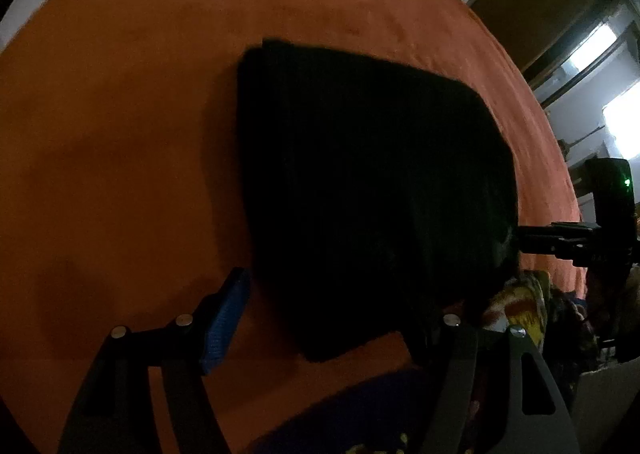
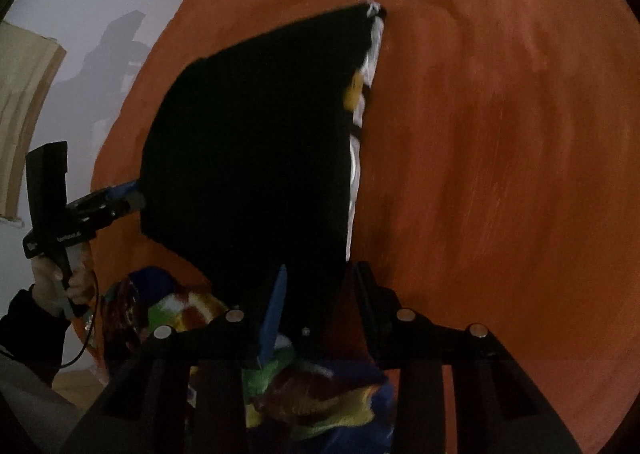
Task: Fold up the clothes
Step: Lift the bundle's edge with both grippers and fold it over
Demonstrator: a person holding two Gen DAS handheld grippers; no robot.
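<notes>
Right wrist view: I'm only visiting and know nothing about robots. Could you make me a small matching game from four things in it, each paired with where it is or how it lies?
Things:
1. black garment
2. orange cover
3. multicoloured cloth
4. left hand

Places or states:
A. bunched up at the near edge, under the gripper's fingers
B. at the left edge of the view, wrapped round a handle
C. folded flat, in the middle
D. spread out beneath everything else

Pairs: 1-C, 2-D, 3-A, 4-B
</notes>
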